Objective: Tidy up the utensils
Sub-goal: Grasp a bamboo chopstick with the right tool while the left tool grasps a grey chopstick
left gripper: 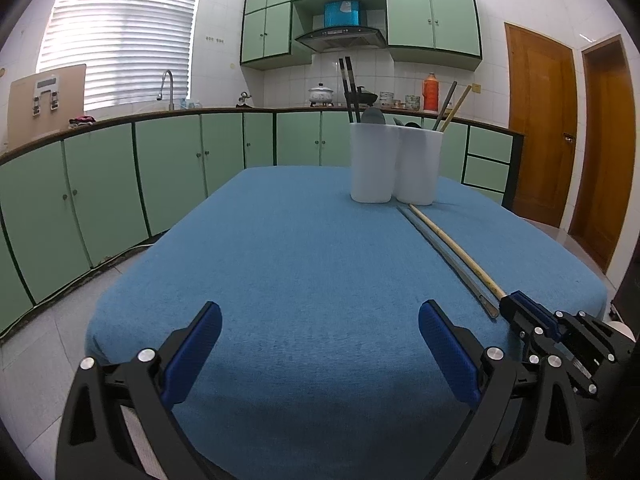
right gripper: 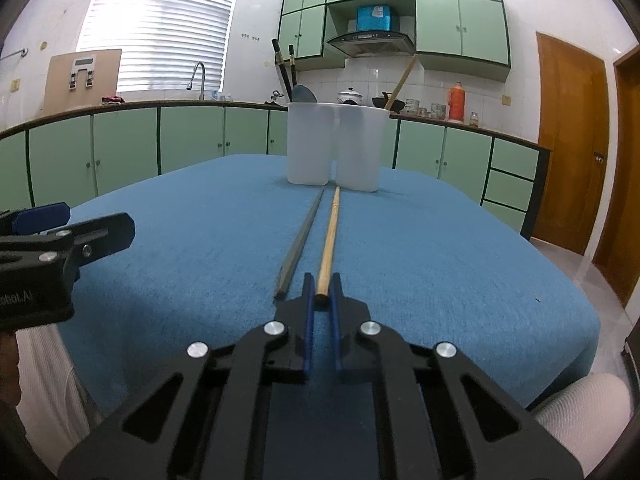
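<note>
Right jaws: the right gripper (right gripper: 322,294) has its two blue pads drawn in tight on the near end of the bamboo chopstick (right gripper: 329,236), which lies flat on the worktop (right gripper: 440,264) and runs straight ahead from between the pads.
Left jaws: the left gripper (left gripper: 320,334) stands wide open with nothing between its pads, low over the near edge of the blue-covered worktop, off to the left of the right jaws.
Grey chopstick: the grey metal chopstick (right gripper: 300,240) lies just left of the right jaws, close beside the bamboo one and almost parallel to it, outside the grip.
Holder: a white two-compartment utensil holder (right gripper: 336,148) stands upright on the worktop, straight ahead of the right jaws, at the far tips of both loose chopsticks.
Already stowed: the left compartment holds two dark chopsticks (right gripper: 285,72) and a grey spoon (right gripper: 303,94); the right compartment holds a bamboo stick and, seen from the left camera, a grey one too.
Progress: judging by this, most utensils are sorted. Two chopsticks remain on the worktop, one of them now gripped but not lifted.
Left to do: likely carry the bamboo chopstick to the right compartment, then fetch the grey one.
</note>
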